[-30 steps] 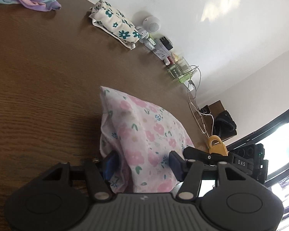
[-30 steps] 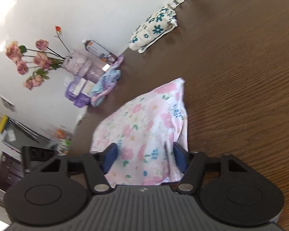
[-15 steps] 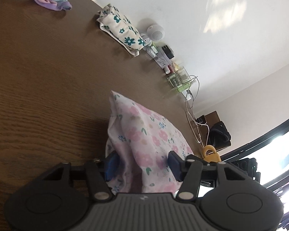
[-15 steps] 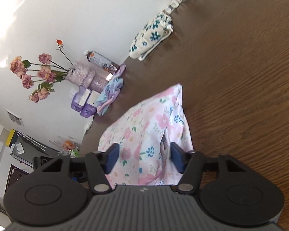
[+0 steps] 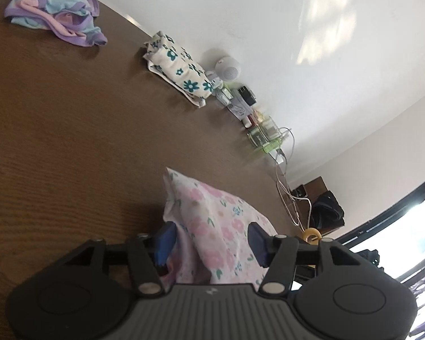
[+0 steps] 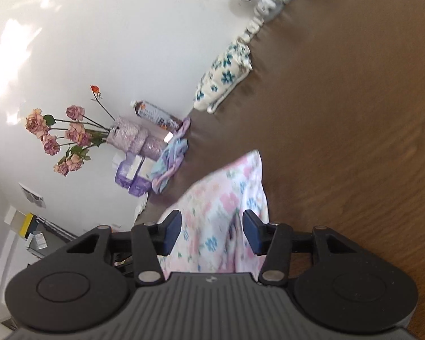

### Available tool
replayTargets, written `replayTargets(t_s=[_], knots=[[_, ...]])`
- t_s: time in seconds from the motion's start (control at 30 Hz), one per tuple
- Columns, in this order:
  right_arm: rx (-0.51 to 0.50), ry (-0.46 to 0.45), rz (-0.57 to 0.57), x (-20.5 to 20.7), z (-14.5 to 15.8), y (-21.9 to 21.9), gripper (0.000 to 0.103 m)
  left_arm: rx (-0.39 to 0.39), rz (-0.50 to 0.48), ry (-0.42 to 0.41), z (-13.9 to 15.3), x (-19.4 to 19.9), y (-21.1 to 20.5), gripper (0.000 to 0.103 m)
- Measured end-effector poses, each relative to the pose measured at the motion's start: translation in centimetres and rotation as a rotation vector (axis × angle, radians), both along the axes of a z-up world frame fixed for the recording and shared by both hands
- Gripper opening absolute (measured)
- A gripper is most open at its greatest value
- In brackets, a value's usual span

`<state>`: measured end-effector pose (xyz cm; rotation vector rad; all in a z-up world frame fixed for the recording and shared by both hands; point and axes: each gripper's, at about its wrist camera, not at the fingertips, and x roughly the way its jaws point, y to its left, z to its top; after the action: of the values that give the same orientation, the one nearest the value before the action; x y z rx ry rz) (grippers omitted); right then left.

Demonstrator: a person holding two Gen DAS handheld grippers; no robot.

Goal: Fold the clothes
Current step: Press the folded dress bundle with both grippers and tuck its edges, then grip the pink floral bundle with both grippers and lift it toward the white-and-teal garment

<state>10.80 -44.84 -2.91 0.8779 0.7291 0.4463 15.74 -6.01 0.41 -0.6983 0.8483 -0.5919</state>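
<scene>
1. Your left gripper (image 5: 211, 243) had a black ribbed body, two round side discs and blue finger pads (image 5: 164, 240).
2. Your right gripper (image 6: 212, 233) matched it, with silver screws at the black linkage arms.

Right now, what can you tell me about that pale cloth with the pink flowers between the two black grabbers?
The pink-flowered white cloth looks like thin, soft cotton, printed with pink blossoms, small blue flowers and green leaves. It appears folded over, with one corner pointing away across the brown wooden table. It drapes loosely between the blue pads of the left gripper and right gripper, both spread wide. Whether either one pinches it cannot be told.
</scene>
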Motion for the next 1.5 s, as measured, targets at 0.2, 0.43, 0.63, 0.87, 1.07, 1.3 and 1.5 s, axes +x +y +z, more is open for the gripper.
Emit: replayTargets(t_s=[0.2, 0.43, 0.63, 0.87, 1.07, 1.3, 1.5], knots=[[-0.104, 0.049, -0.018, 2.0, -0.9, 1.7, 0.015, -0.007, 0.03, 0.066, -1.5, 3.0, -0.9, 0.02], [-0.085, -0.022, -0.008, -0.1, -0.1, 0.6, 0.051, 0.008, 0.023, 0.023, -1.0, 1.5, -0.3, 0.062], [-0.128, 0.015, 0.016, -0.8, -0.7, 1.3, 0.041, 0.037, -0.054, 0.029, -1.5, -0.3, -0.9, 0.049], [-0.078, -0.001, 0.023, -1.4, -0.8, 0.9, 0.053, 0.024, -0.06, 0.027, -1.4, -1.1, -0.8, 0.061], [-0.076, 0.036, 0.039, -1.1, -1.7, 1.2, 0.028, 0.027, -0.079, 0.043, -2.2, -1.6, -0.8, 0.029], [-0.095, 0.003, 0.015, 1.2, -0.6, 0.5, 0.065, 0.026, -0.013, 0.035, -1.0, 0.3, -0.4, 0.074], [-0.048, 0.07, 0.058, 3.2, -1.6, 1.8, 0.026, 0.005, -0.034, 0.108, -2.3, 1.5, -1.9, 0.021]])
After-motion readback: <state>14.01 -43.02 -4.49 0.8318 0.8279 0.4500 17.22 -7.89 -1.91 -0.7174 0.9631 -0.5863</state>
